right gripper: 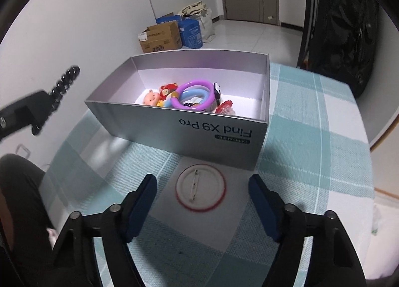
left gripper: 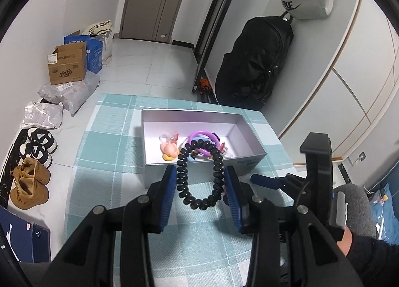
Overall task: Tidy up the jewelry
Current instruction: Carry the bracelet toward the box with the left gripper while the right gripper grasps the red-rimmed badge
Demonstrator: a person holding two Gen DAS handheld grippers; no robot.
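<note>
The left claw (left gripper: 200,182) has its pads pressed outward against a black bead bracelet (left gripper: 199,175), which is stretched as a loop between them and lifted off the surface, just short of the near wall of the silver box (left gripper: 249,162). That grip looks thin: the beads are round and the loop is springy, so a small tilt could let it slide off a pad and fall outside the box. The right claw (right gripper: 203,196) stands wide open and empty over a round pin badge (right gripper: 200,191) lying back-up near the surface's near edge, just before the box. The badge is flat and could skid under closing pads.
</note>
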